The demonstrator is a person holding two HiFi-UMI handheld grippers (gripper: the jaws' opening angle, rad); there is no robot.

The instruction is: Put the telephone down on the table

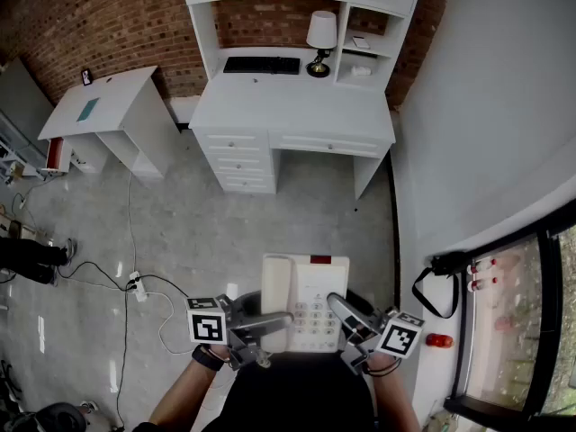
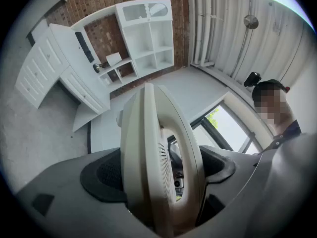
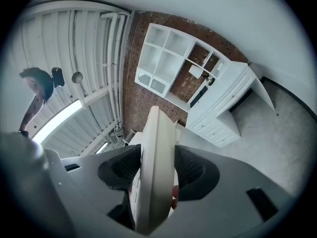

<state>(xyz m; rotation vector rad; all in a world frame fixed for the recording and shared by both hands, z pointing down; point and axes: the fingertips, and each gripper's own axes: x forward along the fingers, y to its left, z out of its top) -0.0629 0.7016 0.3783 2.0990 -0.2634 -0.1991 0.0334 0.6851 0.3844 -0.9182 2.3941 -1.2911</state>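
Only the head view shows the telephone [image 1: 304, 300] face-up at 6 o'clock, held over the floor and well apart from the white bench [image 1: 297, 111] at 12 o'clock. The gripper views show it edge-on, keypad hidden. The left claw [image 1: 270, 324] clamps wide across its handset side, and the right claw [image 1: 346, 318] pinches its thin edge.

A lamp [image 1: 321, 30] stands beside a black keyboard [image 1: 262, 65].

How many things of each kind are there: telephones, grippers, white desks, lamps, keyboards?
White push-button telephone: 1
Grey two-jaw grippers: 2, left gripper and right gripper
White desks: 2, large desk with shelves and small side desk
White-shaded table lamp: 1
Black keyboard: 1
Total: 7
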